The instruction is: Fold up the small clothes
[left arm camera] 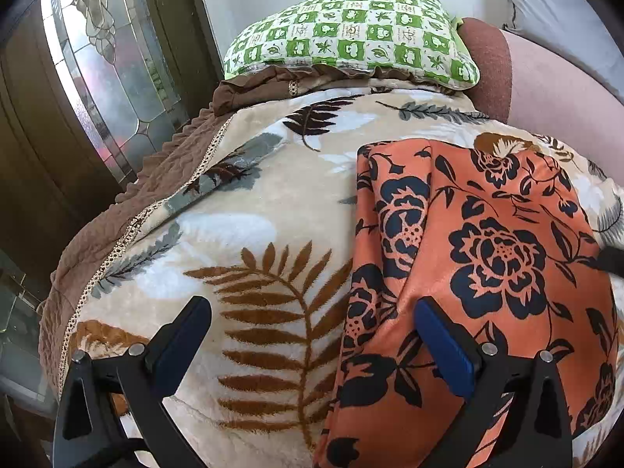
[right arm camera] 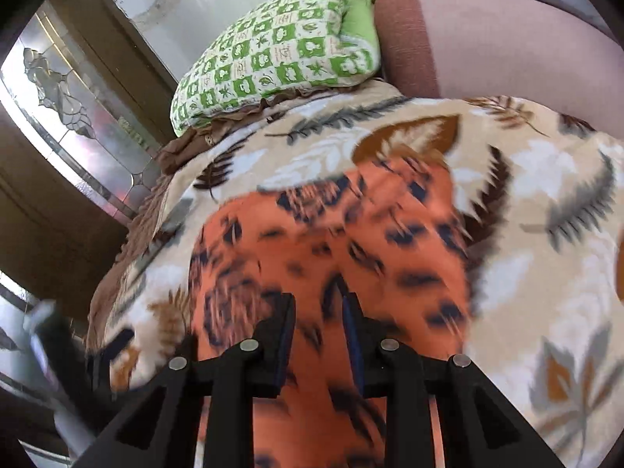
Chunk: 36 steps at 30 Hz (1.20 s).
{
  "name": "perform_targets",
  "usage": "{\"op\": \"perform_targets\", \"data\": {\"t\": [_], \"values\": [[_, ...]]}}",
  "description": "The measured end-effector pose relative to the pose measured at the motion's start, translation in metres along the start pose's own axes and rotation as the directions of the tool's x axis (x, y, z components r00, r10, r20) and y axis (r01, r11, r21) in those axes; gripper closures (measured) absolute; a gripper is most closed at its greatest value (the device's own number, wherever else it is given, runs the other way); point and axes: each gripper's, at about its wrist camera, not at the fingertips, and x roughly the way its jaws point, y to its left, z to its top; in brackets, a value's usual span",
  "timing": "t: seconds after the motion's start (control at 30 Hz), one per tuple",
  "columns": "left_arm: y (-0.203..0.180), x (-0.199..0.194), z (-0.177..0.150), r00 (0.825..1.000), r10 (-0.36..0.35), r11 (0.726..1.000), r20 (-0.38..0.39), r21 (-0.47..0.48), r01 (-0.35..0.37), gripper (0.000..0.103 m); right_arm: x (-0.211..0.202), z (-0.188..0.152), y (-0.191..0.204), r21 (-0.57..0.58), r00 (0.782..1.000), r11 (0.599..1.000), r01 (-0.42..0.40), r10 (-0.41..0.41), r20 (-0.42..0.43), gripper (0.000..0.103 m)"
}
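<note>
An orange garment with dark blue flowers (left arm camera: pixel 487 257) lies folded lengthwise on a cream blanket with leaf prints (left arm camera: pixel 249 241). My left gripper (left arm camera: pixel 312 335) is open and empty, low over the blanket, with its right finger (left arm camera: pixel 444 351) over the garment's left edge. In the right wrist view the garment (right arm camera: pixel 331 241) is blurred by motion. My right gripper (right arm camera: pixel 318 335) hangs over the garment's near part with its jaws narrowly apart; whether cloth is pinched between them I cannot tell. A dark tip of the right gripper (left arm camera: pixel 612 261) shows at the right edge of the left wrist view.
A green-and-white checked pillow (left arm camera: pixel 351 35) lies at the head of the bed, with a pink and brown bolster (left arm camera: pixel 546 78) to its right. A brown ruffled bedcover edge (left arm camera: pixel 128 210) runs along the left. A glass-panelled door (left arm camera: pixel 97 78) stands beyond the bed's left side.
</note>
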Motion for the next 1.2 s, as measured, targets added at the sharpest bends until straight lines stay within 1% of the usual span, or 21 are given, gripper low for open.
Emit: {"op": "perform_targets", "data": {"t": [0.07, 0.13, 0.17, 0.23, 0.33, 0.43, 0.53, 0.63, 0.67, 0.77, 0.8, 0.83, 0.87, 0.9, 0.93, 1.0, 1.07, 1.2], "values": [[0.000, 0.000, -0.001, 1.000, 0.003, 1.000, 0.003, 0.003, -0.003, 0.000, -0.009, -0.021, -0.009, 0.014, 1.000, 1.000, 0.025, -0.025, -0.005, 0.075], [-0.001, 0.000, -0.002, 1.000, 0.006, 1.000, 0.004, 0.004, -0.006, 0.000, -0.004, -0.038, -0.017, 0.024, 0.999, 0.999, 0.037, -0.036, -0.037, 0.075], [-0.001, 0.001, -0.002, 1.000, 0.007, 1.000, 0.002, 0.007, -0.007, 0.000, 0.000, -0.043, -0.021, 0.026, 0.999, 0.999, 0.029, -0.028, -0.034, 0.075], [-0.004, 0.002, -0.003, 1.000, 0.021, 1.000, 0.008, 0.016, -0.021, 0.000, 0.004, -0.048, -0.025, 0.035, 1.000, 0.999, 0.010, -0.010, -0.001, 0.074], [-0.008, 0.003, -0.004, 0.999, 0.043, 0.999, 0.018, 0.032, -0.043, 0.000, 0.009, -0.047, -0.025, 0.030, 1.000, 1.000, 0.008, -0.008, -0.003, 0.074], [-0.008, 0.005, -0.003, 0.999, 0.047, 0.999, 0.014, 0.027, -0.047, 0.000, 0.011, -0.048, -0.023, 0.003, 1.000, 1.000, 0.008, -0.008, 0.000, 0.074], [-0.007, 0.005, -0.002, 0.999, 0.046, 0.999, 0.007, 0.009, -0.046, 0.000, 0.010, -0.047, -0.026, 0.011, 1.000, 1.000, -0.021, 0.021, -0.006, 0.074], [-0.008, 0.003, -0.001, 0.998, 0.057, 0.998, 0.014, 0.015, -0.057, 0.000, 0.001, -0.043, -0.028, 0.024, 0.999, 0.999, -0.035, 0.035, -0.013, 0.074], [-0.008, 0.002, -0.001, 0.998, 0.059, 0.998, 0.018, 0.016, -0.059, 0.000, -0.003, -0.041, -0.027, 0.020, 1.000, 0.999, -0.029, 0.029, -0.004, 0.075], [-0.005, -0.006, 0.000, 0.998, 0.050, 0.999, 0.045, -0.002, -0.050, 0.000, -0.020, -0.037, -0.022, -0.013, 0.997, 0.999, 0.030, -0.029, 0.072, 0.074], [-0.004, -0.007, 0.001, 0.998, 0.045, 0.999, 0.050, -0.007, -0.045, 0.000, -0.020, -0.036, -0.023, -0.012, 0.997, 0.999, 0.031, -0.030, 0.072, 0.074], [-0.004, -0.006, 0.000, 0.998, 0.039, 0.999, 0.046, -0.006, -0.039, 0.000, -0.016, -0.036, -0.025, -0.003, 0.998, 1.000, 0.025, -0.025, 0.054, 0.074], [-0.006, -0.003, 0.000, 0.999, 0.039, 0.999, 0.036, 0.003, -0.039, 0.000, -0.005, -0.037, -0.030, 0.021, 1.000, 0.999, 0.026, -0.026, 0.007, 0.074], [-0.009, 0.001, -0.001, 0.999, 0.041, 0.999, 0.025, 0.017, -0.042, 0.000, 0.003, -0.039, -0.034, 0.035, 0.999, 0.999, 0.027, -0.027, -0.019, 0.074], [-0.013, 0.004, -0.003, 0.999, 0.047, 0.998, 0.015, 0.035, -0.047, 0.000, 0.007, -0.041, -0.036, 0.036, 1.000, 0.999, 0.025, -0.025, -0.018, 0.074], [-0.015, 0.005, -0.003, 0.998, 0.056, 0.997, 0.021, 0.048, -0.057, 0.000, 0.008, -0.039, -0.033, 0.018, 0.999, 0.999, 0.030, -0.030, -0.012, 0.074], [-0.011, 0.003, -0.001, 0.999, 0.039, 0.999, 0.013, 0.034, -0.039, 0.000, 0.005, -0.037, -0.032, 0.024, 1.000, 0.999, 0.026, -0.026, -0.009, 0.074], [0.000, 0.001, 0.005, 1.000, 0.007, 1.000, 0.001, -0.025, -0.007, 0.000, 0.000, -0.034, -0.036, 0.054, 1.000, 0.999, 0.001, -0.002, 0.013, 0.074]]}}
